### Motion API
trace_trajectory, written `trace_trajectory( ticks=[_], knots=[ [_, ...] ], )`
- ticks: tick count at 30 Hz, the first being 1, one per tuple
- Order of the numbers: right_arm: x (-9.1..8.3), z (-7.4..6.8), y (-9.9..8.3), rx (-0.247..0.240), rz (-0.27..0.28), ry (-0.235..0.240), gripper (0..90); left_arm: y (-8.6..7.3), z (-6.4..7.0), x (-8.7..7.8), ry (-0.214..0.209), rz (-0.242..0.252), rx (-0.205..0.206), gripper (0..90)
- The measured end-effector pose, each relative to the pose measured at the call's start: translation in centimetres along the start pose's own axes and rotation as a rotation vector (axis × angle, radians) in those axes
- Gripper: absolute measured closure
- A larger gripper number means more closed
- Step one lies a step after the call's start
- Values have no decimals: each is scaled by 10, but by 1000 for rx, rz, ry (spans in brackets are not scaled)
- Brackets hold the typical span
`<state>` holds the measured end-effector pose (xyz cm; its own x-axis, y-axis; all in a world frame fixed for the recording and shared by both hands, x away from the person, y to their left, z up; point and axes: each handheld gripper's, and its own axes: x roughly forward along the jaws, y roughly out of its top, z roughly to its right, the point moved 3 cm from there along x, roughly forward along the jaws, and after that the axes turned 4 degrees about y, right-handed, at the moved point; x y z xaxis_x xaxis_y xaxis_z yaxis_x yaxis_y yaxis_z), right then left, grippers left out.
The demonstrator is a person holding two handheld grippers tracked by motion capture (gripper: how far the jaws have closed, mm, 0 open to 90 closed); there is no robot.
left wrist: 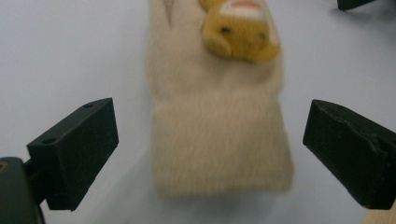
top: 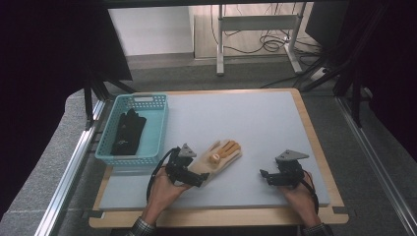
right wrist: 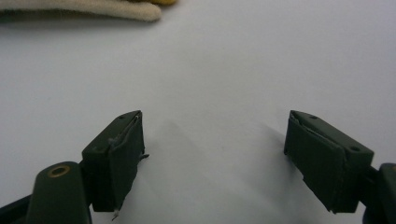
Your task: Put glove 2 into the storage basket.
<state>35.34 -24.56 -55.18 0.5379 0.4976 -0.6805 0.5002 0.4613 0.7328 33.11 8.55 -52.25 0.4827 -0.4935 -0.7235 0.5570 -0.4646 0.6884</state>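
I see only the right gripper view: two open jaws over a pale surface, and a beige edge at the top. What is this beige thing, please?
Observer: It is a beige glove with yellow fingers, lying flat on the grey mat, as the high view shows.
Operator: Where is the other gripper?
Observer: The left gripper is at the glove's cuff, jaws open on either side of it, not closed on it.
Operator: Is there a container somewhere?
Observer: Yes, a light blue basket stands at the mat's left side, with a black glove inside.
Operator: And my gripper?
Observer: The right gripper is to the right of the beige glove, apart from it.
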Motion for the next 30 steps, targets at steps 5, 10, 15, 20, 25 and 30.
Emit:
trace_trajectory(
  ticks=[5, 10, 15, 20, 25, 30],
  knots=[
    [0, 0, 0, -1, -1, 0, 195, 16, 1, 18, 6, -29, 10, 34],
    [0, 0, 0, 0, 0, 0, 195, 25, 5, 40, 8, -79, 22, 29],
    [0, 0, 0, 0, 0, 1, 194, 26, 8, 57, 39, -126, 52, 36],
    [0, 0, 0, 0, 0, 1, 194, 26, 11, 64, 34, -152, 72, 147],
    [0, 0, 0, -1, -1, 0, 195, 28, 15, 60, 29, -152, 82, 368],
    [0, 0, 0, -1, -1, 0, 195, 29, 15, 58, 27, -156, 77, 563]
  ],
)
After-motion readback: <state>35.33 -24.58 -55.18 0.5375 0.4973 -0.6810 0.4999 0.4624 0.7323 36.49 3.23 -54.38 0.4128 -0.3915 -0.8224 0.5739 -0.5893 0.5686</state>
